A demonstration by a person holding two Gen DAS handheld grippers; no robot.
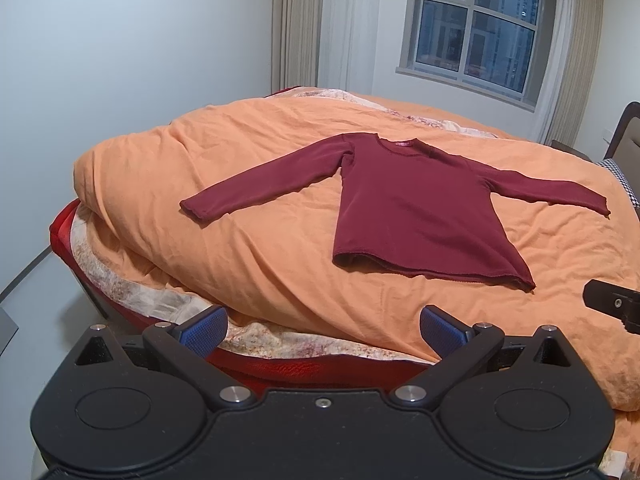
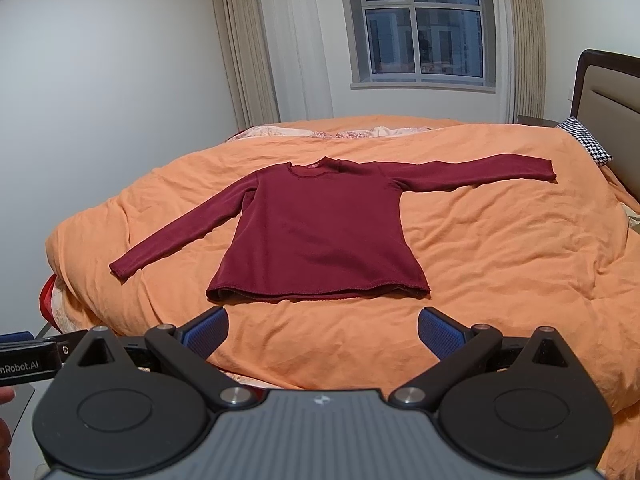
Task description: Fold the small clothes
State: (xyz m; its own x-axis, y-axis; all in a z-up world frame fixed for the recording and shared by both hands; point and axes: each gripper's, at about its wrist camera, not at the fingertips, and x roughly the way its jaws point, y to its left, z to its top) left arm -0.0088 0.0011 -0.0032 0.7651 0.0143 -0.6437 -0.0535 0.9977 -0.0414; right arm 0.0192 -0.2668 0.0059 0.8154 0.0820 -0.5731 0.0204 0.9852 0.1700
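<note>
Entry: fold not yet begun. We see the dark red long-sleeved top (image 2: 320, 232) lying flat on the orange duvet (image 2: 500, 280), centre of the right wrist frame, neckline toward the window at the top, hem toward us. Both sleeves are spread out sideways; the left sleeve (image 2: 180, 232) slants down toward lower left, the right sleeve (image 2: 480, 172) runs nearly level toward the right edge.

We hold the right gripper (image 2: 322, 332) with its jaws wide apart and empty, just short of the hem and roughly centred on it. The left gripper (image 1: 322, 330) also has its jaws apart with nothing between them; in its view the top (image 1: 412, 208) sits up and to the right, hem well apart from the pads.

We judge the body's long axis runs straight away from the right jaws, so the right side is nearer the hem. The left sleeve cuff (image 1: 192, 208) is the left gripper's closest part.
</note>
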